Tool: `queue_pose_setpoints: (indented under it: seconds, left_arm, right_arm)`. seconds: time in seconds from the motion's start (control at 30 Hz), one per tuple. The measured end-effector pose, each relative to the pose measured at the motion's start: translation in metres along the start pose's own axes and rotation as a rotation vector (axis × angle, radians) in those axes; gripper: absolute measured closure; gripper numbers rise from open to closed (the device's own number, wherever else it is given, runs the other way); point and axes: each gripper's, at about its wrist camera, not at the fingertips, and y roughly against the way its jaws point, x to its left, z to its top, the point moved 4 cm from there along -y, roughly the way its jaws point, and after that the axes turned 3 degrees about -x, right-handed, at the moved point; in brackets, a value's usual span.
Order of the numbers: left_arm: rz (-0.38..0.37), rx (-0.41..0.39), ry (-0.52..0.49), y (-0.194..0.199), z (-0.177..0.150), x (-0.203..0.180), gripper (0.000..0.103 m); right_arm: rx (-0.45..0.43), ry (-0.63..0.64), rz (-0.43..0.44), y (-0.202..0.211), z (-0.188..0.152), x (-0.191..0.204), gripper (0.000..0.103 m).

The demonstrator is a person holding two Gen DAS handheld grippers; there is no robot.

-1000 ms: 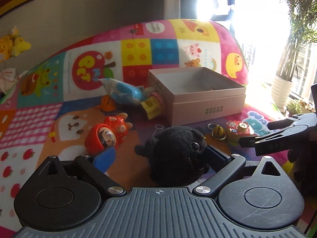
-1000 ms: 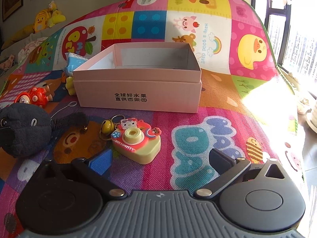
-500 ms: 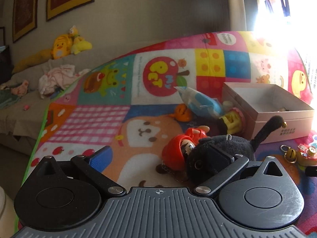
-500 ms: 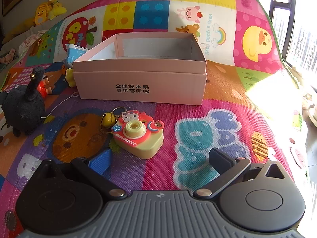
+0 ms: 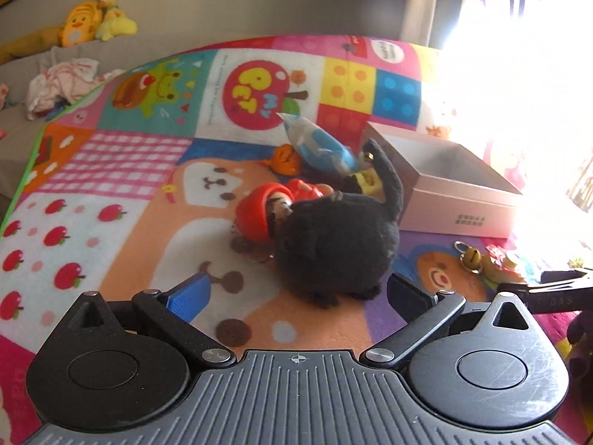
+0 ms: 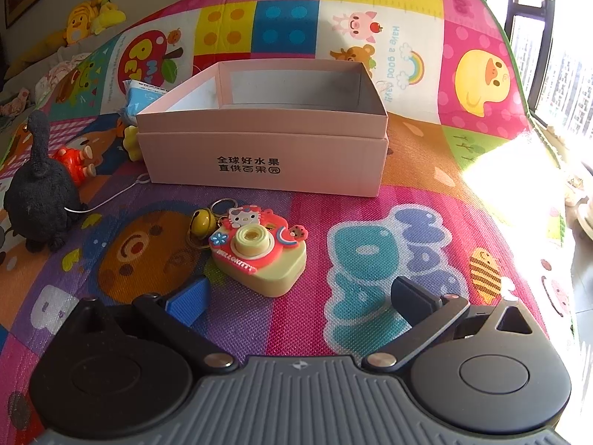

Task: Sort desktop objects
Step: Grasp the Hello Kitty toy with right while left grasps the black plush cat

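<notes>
A: Left tool (image 5: 296, 293) wide, holding nothing; black plush cat (image 5: 333, 244) sits just ahead of its fingertips, on the play mat (image 5: 111, 185).
B: Judgement: advance until the body is between the pads, then close on the middle, not the tail.
A: Right tool (image 6: 298, 302) wide, empty; toy camera (image 6: 259, 256) just ahead.
B: Pink box (image 6: 267, 155) beyond looks empty.
</notes>
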Motion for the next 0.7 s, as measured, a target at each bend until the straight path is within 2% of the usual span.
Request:
queue_pose_setpoints:
  seconds: [0.1, 0.17, 0.23, 0.27, 0.3, 0.37, 0.43, 0.53, 0.57, 0.6, 0.7]
  left_arm:
    - [-0.027, 0.073, 0.001, -0.013, -0.01, -0.016, 0.0]
    - [-0.03, 0.102, 0.0, -0.018, -0.016, -0.02, 0.0]
    - [-0.022, 0.098, -0.015, -0.017, -0.018, -0.02, 0.0]
    - [-0.023, 0.097, -0.01, -0.017, -0.018, -0.02, 0.0]
    - [-0.024, 0.099, -0.002, -0.017, -0.018, -0.019, 0.0]
    - [-0.023, 0.1, -0.009, -0.018, -0.019, -0.019, 0.0]
    - [-0.014, 0.103, -0.027, -0.018, -0.019, -0.021, 0.0]
    - [-0.006, 0.111, -0.038, -0.019, -0.019, -0.023, 0.0]
    - [-0.006, 0.114, -0.042, -0.019, -0.019, -0.023, 0.0]
    - [-0.008, 0.117, -0.05, -0.019, -0.02, -0.023, 0.0]
    - [-0.011, 0.128, -0.088, -0.02, -0.021, -0.026, 0.0]
  right_arm:
    - [0.007, 0.046, 0.011, 0.001, 0.002, -0.004, 0.0]
    - [-0.015, 0.05, -0.077, 0.002, 0.005, -0.013, 0.0]
    - [-0.043, 0.066, -0.229, 0.001, 0.01, -0.024, 0.0]
    - [-0.066, 0.077, -0.258, 0.004, 0.011, -0.026, 0.0]
    - [-0.09, 0.08, -0.224, 0.009, 0.013, -0.026, 0.0]
    - [-0.105, 0.054, -0.084, 0.02, 0.016, -0.019, 0.0]
    - [-0.118, 0.067, -0.005, 0.025, 0.02, -0.004, 0.0]
    - [-0.117, 0.135, -0.028, 0.014, 0.026, 0.013, 0.0]
    - [-0.1, 0.137, -0.029, 0.005, 0.029, 0.015, 0.004]
    - [-0.071, 0.127, -0.02, -0.004, 0.031, 0.014, 0.012]
    - [-0.01, 0.064, 0.024, -0.023, 0.031, 0.008, 0.023]
